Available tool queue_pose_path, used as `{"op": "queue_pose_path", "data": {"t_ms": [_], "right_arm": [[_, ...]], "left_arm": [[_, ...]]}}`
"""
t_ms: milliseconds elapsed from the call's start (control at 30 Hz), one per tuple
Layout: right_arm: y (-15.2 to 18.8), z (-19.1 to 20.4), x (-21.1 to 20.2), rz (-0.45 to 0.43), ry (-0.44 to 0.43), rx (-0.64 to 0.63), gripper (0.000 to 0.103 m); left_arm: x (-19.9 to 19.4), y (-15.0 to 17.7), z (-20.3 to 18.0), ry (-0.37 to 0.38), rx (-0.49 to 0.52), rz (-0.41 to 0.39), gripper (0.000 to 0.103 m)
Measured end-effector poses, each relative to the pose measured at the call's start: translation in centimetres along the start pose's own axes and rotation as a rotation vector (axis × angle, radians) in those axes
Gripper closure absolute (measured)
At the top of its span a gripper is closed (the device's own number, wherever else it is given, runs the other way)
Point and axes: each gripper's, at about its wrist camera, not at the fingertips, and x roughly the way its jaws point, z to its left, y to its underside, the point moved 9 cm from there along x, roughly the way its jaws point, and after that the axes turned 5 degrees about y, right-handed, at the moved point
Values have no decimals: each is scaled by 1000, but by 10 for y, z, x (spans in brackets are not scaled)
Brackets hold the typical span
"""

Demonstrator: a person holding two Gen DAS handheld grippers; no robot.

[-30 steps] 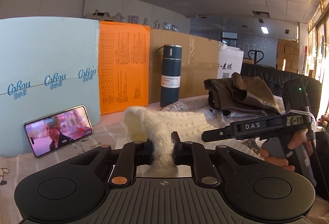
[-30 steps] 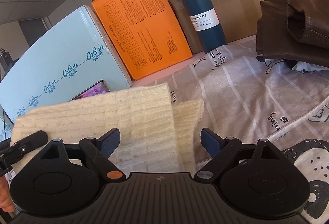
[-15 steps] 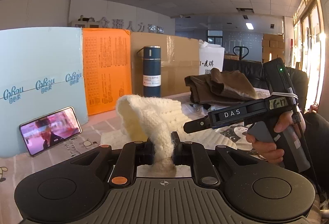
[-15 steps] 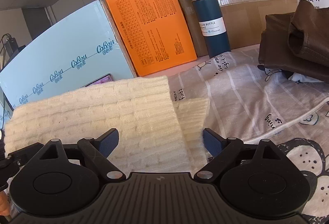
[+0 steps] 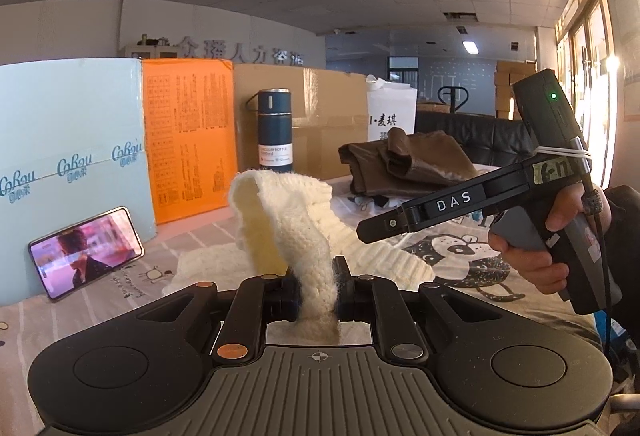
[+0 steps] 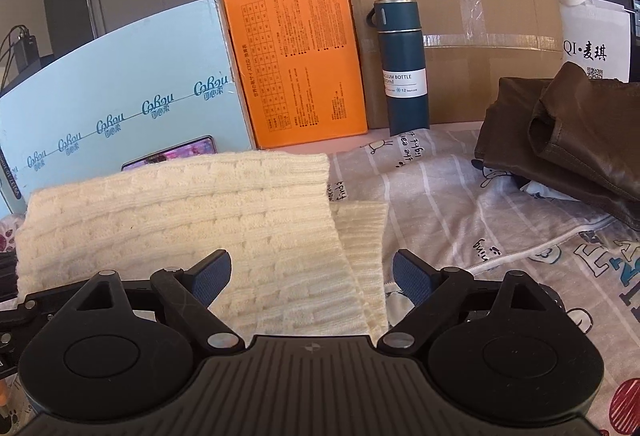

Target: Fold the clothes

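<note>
A cream knitted sweater [image 5: 296,220] lies on the printed bedsheet [image 5: 460,252]. My left gripper [image 5: 316,288] is shut on an edge of it and holds that part lifted, so the knit arches up above the jaws. In the right wrist view the sweater [image 6: 180,220] spreads flat in front of my right gripper [image 6: 312,272], which is open, its blue pads on either side above the knit. The right gripper also shows in the left wrist view [image 5: 480,204], held by a hand at the right.
A folded brown garment [image 6: 568,140] lies at the back right. A dark blue vacuum bottle [image 6: 402,68], an orange box [image 6: 296,64], a light blue box [image 6: 120,96] and a cardboard box [image 6: 480,48] line the back. A phone [image 5: 86,252] leans on the blue box.
My left gripper has lifted the pinched sweater edge higher and tilted upward. The right gripper has stayed open over the sweater and shifted slightly back.
</note>
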Motion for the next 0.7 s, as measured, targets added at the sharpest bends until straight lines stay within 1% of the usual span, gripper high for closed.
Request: {"op": "queue_pose_path", "data": {"t_ms": [100, 167, 233, 267, 333, 367, 467, 533, 567, 600, 700], "right_arm": [[2, 0, -4, -3, -2, -28, 15], [5, -1, -7, -12, -3, -70, 14], [11, -5, -11, -21, -18, -115, 13], [14, -10, -12, -16, -27, -113, 13], [19, -24, -16, 7, -74, -34, 13], [21, -30, -18, 27, -126, 36, 13], [20, -44, -30, 62, -330, 286, 13], [16, -46, -37, 71, -435, 401, 13], [14, -44, -38, 74, -461, 428, 13], [12, -43, -37, 79, -465, 443, 13], [11, -39, -25, 114, -387, 449, 15]], "left_arm": [[-4, 4, -8, 12, 23, 6, 90], [-7, 8, -15, 23, 44, 14, 90], [-10, 15, -24, 34, 78, 30, 90], [-11, 18, -28, 41, 93, 40, 90], [-11, 24, -35, 59, 121, 62, 90], [-9, 27, -38, 69, 134, 75, 89], [-5, 34, -47, 87, 167, 114, 89], [-2, 38, -50, 78, 181, 139, 89], [-1, 40, -51, 72, 187, 147, 89], [-2, 43, -53, 67, 191, 153, 89], [-1, 46, -54, 54, 195, 165, 89]]}}
